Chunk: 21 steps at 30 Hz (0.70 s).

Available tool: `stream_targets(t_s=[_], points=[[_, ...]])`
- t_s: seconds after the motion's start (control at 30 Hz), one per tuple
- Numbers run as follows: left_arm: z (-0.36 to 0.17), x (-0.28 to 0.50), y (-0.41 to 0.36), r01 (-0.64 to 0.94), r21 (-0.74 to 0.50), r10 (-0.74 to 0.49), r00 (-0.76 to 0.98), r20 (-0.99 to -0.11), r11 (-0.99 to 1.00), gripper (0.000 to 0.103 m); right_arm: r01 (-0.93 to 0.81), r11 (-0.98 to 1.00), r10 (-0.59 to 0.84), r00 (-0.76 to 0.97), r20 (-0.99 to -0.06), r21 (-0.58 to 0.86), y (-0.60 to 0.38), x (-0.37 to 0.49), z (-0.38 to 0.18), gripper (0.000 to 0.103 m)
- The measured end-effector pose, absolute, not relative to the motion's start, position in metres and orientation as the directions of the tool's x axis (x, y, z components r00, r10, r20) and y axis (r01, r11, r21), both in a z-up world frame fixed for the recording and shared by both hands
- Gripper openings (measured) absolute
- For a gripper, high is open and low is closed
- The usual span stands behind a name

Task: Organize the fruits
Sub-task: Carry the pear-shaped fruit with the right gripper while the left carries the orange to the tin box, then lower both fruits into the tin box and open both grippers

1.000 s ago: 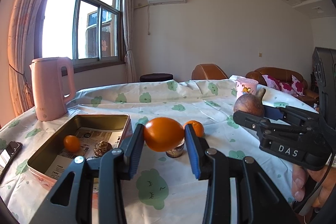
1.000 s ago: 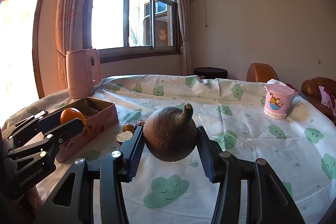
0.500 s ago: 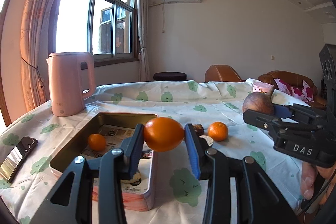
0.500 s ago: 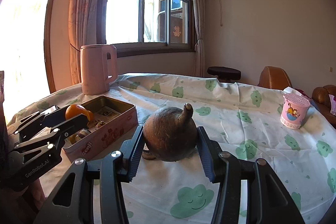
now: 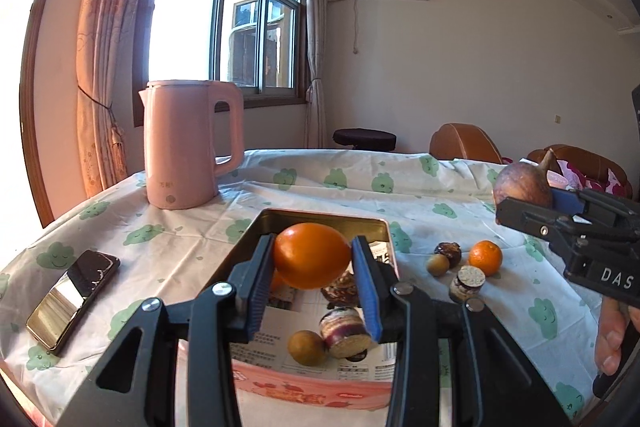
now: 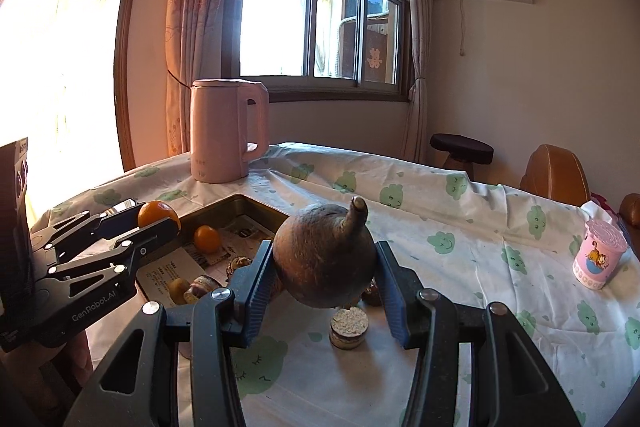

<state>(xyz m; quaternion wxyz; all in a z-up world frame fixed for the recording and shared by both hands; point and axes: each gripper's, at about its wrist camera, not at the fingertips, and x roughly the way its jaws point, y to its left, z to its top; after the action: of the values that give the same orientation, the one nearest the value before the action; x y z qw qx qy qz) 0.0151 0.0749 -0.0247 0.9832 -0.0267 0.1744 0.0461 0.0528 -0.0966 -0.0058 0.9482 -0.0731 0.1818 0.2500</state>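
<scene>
Cloud-print cloth (image 5: 320, 183) covers the round table, w/ smooth pink kettle (image 5: 188, 143) at far left. Left gripper (image 5: 312, 263) pinches a glossy oval orange (image 5: 311, 255) over the open rectangular metal tin (image 5: 320, 217). Right gripper (image 6: 324, 277) clamps a rough brown stemmed round fruit (image 6: 326, 259) just right of tin, above a small cork-topped jar (image 6: 349, 327).

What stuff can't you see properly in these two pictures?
- Tin: in the left wrist view, the orange held in the left gripper covers part of its floor.
- Snacks behind the brown fruit: in the right wrist view, it and the right gripper hide them.
- Printed paper in the tin: words too small.
- Pink cup: its cartoon is too small.
</scene>
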Motion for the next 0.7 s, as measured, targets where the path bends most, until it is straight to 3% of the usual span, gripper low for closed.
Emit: stream_targets(t_s=[0.7], points=[[-0.034, 0.044, 0.110, -0.147, -0.052, 0.107, 0.884, -0.455, 0.988, 0.041, -0.584, 0.809, 0.491, 0.736, -0.465, -0.069, -0.013, 0.094, -0.006, 0.051]])
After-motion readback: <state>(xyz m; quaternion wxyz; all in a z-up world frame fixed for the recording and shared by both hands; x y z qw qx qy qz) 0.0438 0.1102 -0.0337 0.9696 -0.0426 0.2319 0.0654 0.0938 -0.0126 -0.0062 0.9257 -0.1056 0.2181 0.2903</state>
